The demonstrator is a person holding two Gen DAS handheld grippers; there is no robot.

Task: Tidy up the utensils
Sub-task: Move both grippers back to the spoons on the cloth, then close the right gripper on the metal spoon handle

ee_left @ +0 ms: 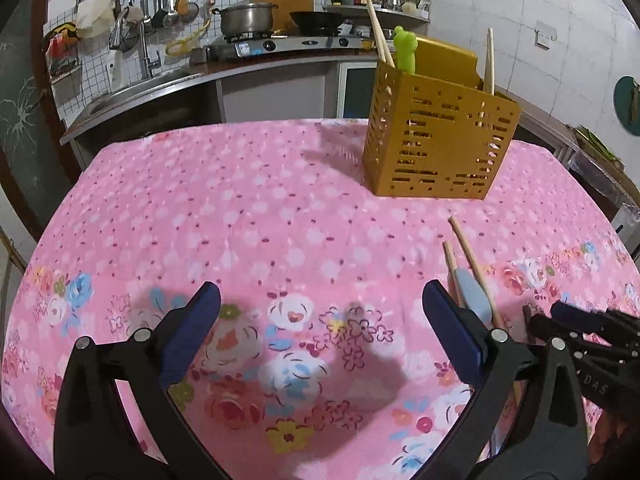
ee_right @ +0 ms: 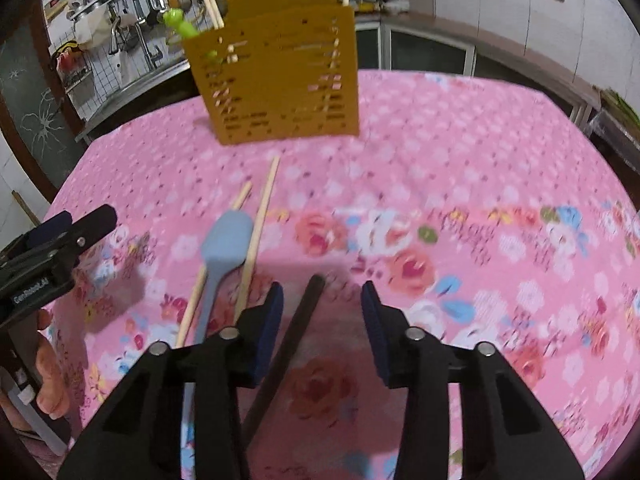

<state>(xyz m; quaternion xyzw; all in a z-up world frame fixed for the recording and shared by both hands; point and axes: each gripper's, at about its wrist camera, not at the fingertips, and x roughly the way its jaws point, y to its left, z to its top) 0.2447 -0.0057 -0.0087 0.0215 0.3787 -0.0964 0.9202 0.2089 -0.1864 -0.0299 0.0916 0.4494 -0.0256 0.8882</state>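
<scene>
A yellow slotted utensil holder (ee_left: pixel 440 136) (ee_right: pixel 276 76) stands on the pink floral tablecloth, with wooden chopsticks (ee_left: pixel 378 28) and a green utensil (ee_left: pixel 405 50) upright in it. Two loose wooden chopsticks (ee_right: pixel 260 224) (ee_left: pixel 472 264) and a pale blue spatula (ee_right: pixel 224 248) (ee_left: pixel 474 296) lie on the cloth in front of the holder. A dark stick-like utensil (ee_right: pixel 296 332) lies between the jaws of my right gripper (ee_right: pixel 322 300), which is open around it, not touching. My left gripper (ee_left: pixel 320 304) is open and empty, left of the spatula.
The tablecloth (ee_left: pixel 240 208) covers the table to its edges. Behind it run a kitchen counter with a sink (ee_left: pixel 136 88), a stove with a pot (ee_left: pixel 248 20) and shelves. The other gripper shows at the right edge of the left wrist view (ee_left: pixel 576 316).
</scene>
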